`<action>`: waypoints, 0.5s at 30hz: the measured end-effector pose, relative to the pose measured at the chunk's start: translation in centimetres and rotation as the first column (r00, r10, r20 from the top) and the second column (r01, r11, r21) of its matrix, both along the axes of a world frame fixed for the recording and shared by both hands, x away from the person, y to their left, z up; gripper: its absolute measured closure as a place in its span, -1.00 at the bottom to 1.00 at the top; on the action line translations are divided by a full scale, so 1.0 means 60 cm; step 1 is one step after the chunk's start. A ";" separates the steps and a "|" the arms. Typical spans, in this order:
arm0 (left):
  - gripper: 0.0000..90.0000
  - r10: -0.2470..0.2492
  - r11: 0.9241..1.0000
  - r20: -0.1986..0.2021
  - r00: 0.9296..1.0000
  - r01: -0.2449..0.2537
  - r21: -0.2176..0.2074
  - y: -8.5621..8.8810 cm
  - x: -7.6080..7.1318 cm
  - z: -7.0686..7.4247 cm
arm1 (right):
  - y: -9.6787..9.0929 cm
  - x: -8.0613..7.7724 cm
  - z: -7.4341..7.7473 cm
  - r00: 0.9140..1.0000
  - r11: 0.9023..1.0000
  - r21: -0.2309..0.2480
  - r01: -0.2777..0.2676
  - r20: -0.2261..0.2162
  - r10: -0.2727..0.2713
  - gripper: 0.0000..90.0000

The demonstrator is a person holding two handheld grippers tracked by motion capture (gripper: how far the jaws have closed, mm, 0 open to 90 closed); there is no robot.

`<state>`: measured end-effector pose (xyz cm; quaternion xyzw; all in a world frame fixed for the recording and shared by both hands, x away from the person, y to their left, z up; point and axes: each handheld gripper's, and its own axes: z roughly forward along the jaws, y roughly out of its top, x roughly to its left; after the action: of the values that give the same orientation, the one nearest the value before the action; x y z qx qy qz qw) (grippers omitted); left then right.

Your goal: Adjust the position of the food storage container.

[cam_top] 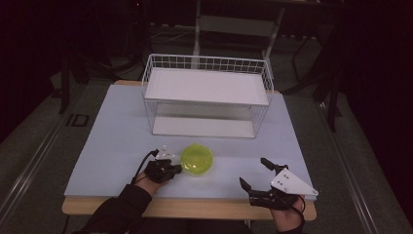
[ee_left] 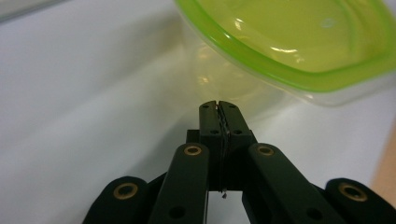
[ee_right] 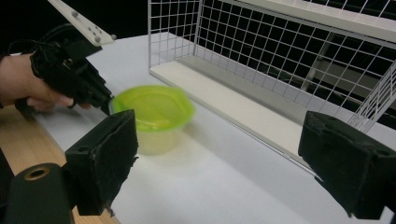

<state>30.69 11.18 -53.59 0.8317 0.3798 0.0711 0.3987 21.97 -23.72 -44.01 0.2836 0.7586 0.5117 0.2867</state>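
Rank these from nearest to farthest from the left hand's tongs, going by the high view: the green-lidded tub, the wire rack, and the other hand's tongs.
1. Green-lidded tub: right beside the left tongs, on their right.
2. Right tongs: farther right, near the table's front edge.
3. Wire rack: at the table's back, beyond the tub.

- In the left gripper view, the green-lidded container [ee_left: 299, 42] is cut by the top and right edges, and its clear wall looks soft and out of focus.
- In the right gripper view, the same container is blurred, so its rim has no sharp line.
- In the high view, the room behind the wire rack [cam_top: 207, 97] is too dark to read.
- The person's right hand [cam_top: 285, 219] is cut by the bottom edge there.
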 end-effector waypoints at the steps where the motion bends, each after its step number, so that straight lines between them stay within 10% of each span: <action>1: 1.00 0.000 1.000 0.000 1.000 0.000 0.000 0.000 0.000 0.000 | 0.000 0.000 0.000 1.000 1.000 0.000 0.000 0.000 0.000 -0.74; 9: 0.97 -0.117 0.993 0.002 0.993 0.117 -0.001 -0.069 -0.021 -0.001 | -0.001 -0.001 0.000 1.000 1.000 -0.004 0.002 -0.001 -0.002 -0.74; 15: 0.95 -0.032 0.999 -0.015 0.999 0.032 0.028 -0.048 -0.017 0.002 | -0.002 -0.001 -0.001 1.000 1.000 -0.006 0.001 -0.001 -0.001 -0.74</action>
<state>29.68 8.29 -53.48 0.8438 0.3682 0.0643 0.3851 21.91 -23.82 -44.05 0.2834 0.7602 0.5093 0.2871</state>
